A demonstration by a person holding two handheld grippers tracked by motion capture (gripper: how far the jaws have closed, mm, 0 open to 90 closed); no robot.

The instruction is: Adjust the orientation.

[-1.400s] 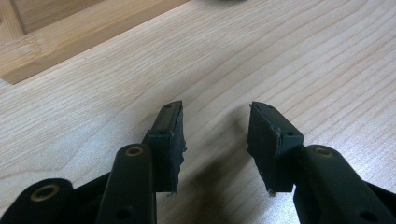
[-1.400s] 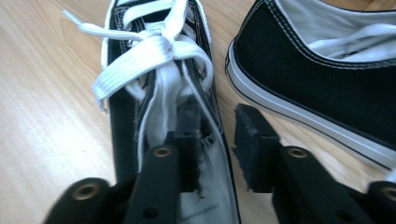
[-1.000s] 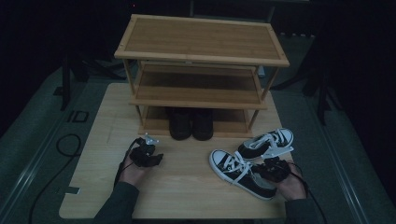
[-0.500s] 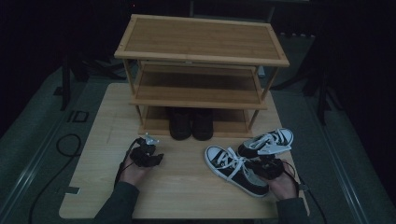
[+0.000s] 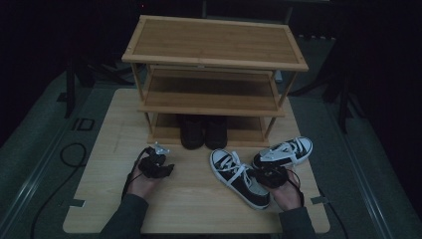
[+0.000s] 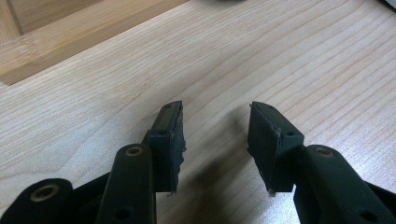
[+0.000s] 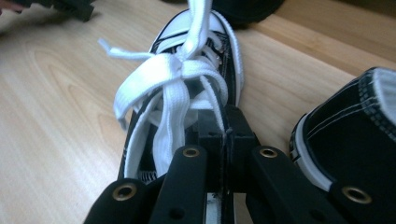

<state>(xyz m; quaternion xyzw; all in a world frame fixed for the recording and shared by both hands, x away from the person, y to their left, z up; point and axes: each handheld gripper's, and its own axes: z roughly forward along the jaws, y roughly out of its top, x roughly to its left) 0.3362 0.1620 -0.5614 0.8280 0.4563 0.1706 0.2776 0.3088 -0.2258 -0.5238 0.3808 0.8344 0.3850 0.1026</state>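
Observation:
A black-and-white laced sneaker lies on the wooden table with its toe toward the shelf rack. My right gripper is shut on the upper edge of its side wall near the heel. In the right gripper view the jaws pinch that edge just behind the white laces of the sneaker. The matching second sneaker lies just right of it, and its black heel is close beside the jaws. My left gripper rests open on the table to the left, with bare wood between its fingers.
A three-tier bamboo shelf rack stands at the back of the table. A pair of black shoes sits on the rack's bottom tier. The rack's base board lies just ahead of the left gripper. Cables trail off the table's left and right sides.
My right gripper has dragged the held sneaker to the left, away from the second sneaker. The left gripper has stayed where it was.

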